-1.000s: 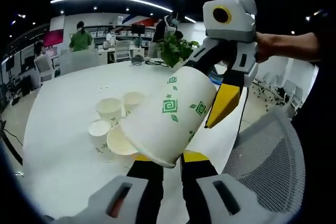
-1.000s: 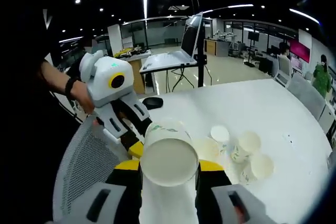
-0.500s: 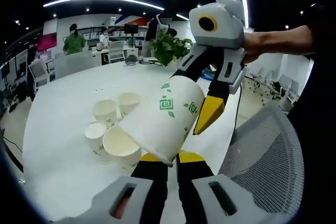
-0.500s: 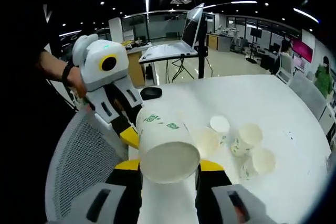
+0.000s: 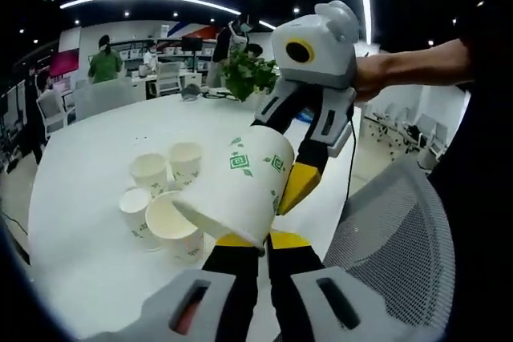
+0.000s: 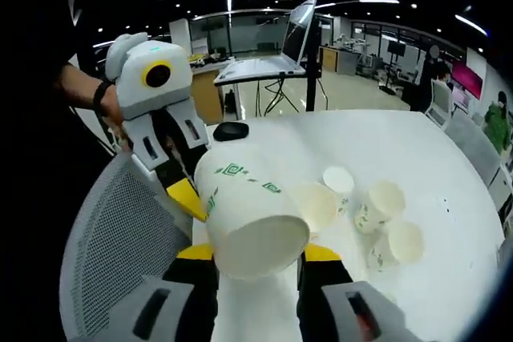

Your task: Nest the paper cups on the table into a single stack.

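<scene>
The white paper cup with green patterns (image 5: 240,190) has tipped further over since a second ago, its open mouth now swung toward the right gripper (image 6: 256,255). Both the left gripper (image 5: 255,240) and the right gripper clamp this cup, held above the round white table (image 5: 88,166). Four more white paper cups (image 6: 361,218) sit clustered together on the table beyond it.

Bare white table (image 5: 88,138) around the clustered cups (image 5: 156,190); mesh chair (image 5: 393,238) close alongside
</scene>
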`<state>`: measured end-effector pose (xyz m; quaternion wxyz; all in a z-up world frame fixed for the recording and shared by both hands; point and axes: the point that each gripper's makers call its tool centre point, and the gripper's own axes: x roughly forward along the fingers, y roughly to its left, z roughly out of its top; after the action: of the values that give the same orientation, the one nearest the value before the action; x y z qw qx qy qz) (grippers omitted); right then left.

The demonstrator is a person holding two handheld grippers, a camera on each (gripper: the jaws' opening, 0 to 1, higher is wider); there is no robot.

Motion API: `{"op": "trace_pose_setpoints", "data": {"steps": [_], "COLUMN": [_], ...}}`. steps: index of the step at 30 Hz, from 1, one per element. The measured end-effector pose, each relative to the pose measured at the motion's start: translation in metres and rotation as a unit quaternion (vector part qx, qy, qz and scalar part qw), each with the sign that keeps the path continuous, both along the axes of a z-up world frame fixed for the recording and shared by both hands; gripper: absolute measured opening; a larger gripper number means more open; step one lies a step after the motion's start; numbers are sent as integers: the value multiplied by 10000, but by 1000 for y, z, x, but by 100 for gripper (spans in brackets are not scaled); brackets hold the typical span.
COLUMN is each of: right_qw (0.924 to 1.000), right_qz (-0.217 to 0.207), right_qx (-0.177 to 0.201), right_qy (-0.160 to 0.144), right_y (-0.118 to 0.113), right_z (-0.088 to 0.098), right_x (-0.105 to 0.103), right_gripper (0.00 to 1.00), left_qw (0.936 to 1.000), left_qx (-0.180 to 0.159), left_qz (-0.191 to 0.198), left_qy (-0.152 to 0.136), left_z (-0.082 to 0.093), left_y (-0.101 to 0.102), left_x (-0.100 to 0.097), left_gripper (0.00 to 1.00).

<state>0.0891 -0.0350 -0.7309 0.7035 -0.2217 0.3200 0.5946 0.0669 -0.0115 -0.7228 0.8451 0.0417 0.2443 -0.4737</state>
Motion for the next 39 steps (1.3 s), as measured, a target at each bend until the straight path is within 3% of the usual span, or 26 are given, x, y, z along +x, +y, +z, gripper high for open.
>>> {"op": "trace_pose_setpoints", "data": {"steps": [9,39], "right_qw": [10000,9999], "right_qz": [5,103], "right_qx": [0,-83], "right_qy": [29,87], "right_y": [2,8], "right_z": [-4,-17], "right_x": [1,-6], "right_gripper": [32,31], "left_qw": [9998,9995], "left_qx": [-175,-315], "left_qz": [-9,-88], "left_qy": [28,-3], "left_z": [16,28], "left_y": [-8,-15], "left_x": [-7,0], "left_gripper": [1,0]}}
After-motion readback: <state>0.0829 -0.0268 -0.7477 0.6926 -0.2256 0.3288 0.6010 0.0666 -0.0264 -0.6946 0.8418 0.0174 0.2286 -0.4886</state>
